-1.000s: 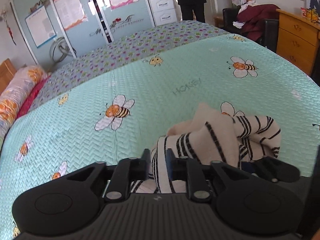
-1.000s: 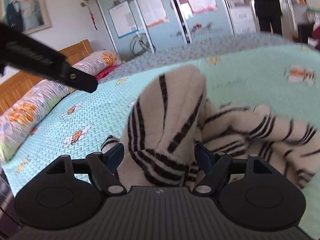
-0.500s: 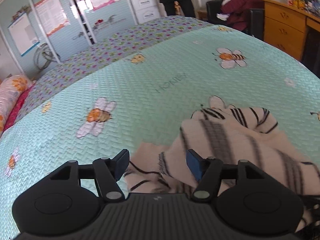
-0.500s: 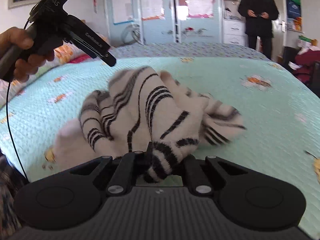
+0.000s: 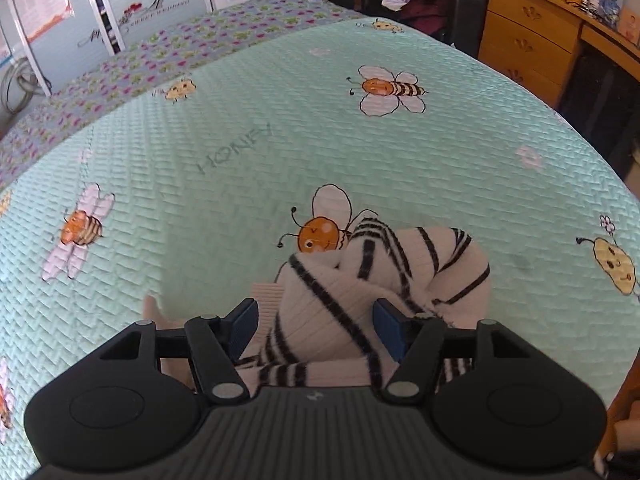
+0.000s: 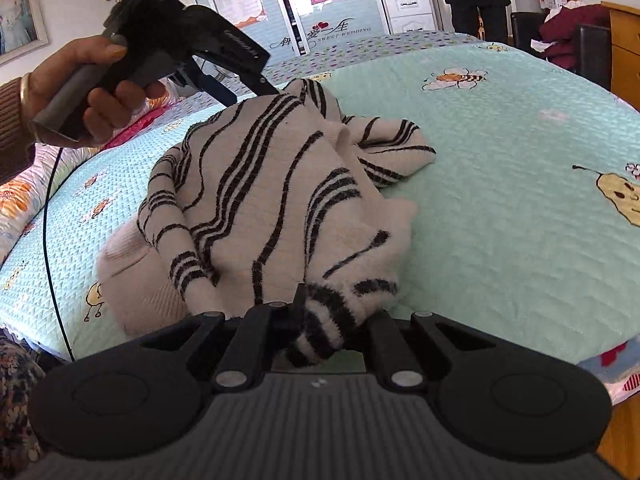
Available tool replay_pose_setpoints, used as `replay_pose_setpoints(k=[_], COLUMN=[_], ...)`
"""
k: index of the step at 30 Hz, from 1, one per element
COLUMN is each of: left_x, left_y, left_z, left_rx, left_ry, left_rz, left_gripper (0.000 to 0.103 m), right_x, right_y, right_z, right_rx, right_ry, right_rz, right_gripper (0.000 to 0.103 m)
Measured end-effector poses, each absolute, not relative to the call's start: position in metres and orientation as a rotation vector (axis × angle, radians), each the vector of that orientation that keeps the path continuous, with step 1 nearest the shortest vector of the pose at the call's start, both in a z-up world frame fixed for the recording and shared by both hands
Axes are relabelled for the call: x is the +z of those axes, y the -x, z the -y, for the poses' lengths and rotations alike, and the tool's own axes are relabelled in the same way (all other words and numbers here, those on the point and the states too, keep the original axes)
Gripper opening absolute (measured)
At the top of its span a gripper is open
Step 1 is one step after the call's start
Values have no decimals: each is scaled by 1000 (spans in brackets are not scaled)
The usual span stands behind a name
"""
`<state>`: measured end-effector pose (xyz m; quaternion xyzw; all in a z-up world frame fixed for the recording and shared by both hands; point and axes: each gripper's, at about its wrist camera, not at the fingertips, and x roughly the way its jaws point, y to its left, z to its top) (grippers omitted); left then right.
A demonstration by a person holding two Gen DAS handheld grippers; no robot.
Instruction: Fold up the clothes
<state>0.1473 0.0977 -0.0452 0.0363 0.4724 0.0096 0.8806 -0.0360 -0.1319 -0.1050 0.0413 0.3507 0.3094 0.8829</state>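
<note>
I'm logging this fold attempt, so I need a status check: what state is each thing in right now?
Left claw: open, its pads either side of a bunched fold.
Right claw: shut on the striped sweater's edge.
Striped sweater: crumpled in a heap, unfolded.
Bedspread: spread flat under the heap.

- The striped sweater (image 6: 272,196) is cream with thin black stripes, knitted and fuzzy.
- It lies crumpled in a heap, not folded.
- One bunched fold sits between the right fingers; the heap spreads ahead of them.
</note>
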Motion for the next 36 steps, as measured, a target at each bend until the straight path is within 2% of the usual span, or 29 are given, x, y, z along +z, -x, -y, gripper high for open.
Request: replay_pose_setpoints(k=[6,7,11,17,22,26,27,29,33,34,36], left_x=[-75,-78,-74,-32,-10,-11,-12,-14,-18,-19,-20], left_y=[-162,-161,-150,-107,-85,-91,-94,-102,-118,-122,-129], left_z=[-89,-88,-86,-110,-125,-117,-112,-103,-84,-79,-70], left_rx=[68,73,125,199,148,101,88,64,15,3,-21], left_ry=[-53,-54,-52,65,68,2,-19,-63,-149,-171,-214], left_rz=[-1044,-1043,-997,-812,-793,-826,-828,-833,-842,-844,-848], left_gripper=[68,64,26,6,7,14,20,44,57,64,66], right_x=[-104,-104,-104,-98,-84,-84,-86,-90,-96,-96,-97], right_y=[45,47,52,49,46,52,55,58,59,58,57], right_z=[123,121,114,124,122,113,111,110,107,107,107], right_rx=[645,648,640,565,545,592,601,615,637,639,640], right_ry=[-24,-14,14,5,40,72,81,94,97,95,85], right_rz=[-687,-683,-658,-607,-532,-554,-568,-594,-624,-624,-626], right_gripper=[8,8,8,8,8,8,8,8,8,8,8])
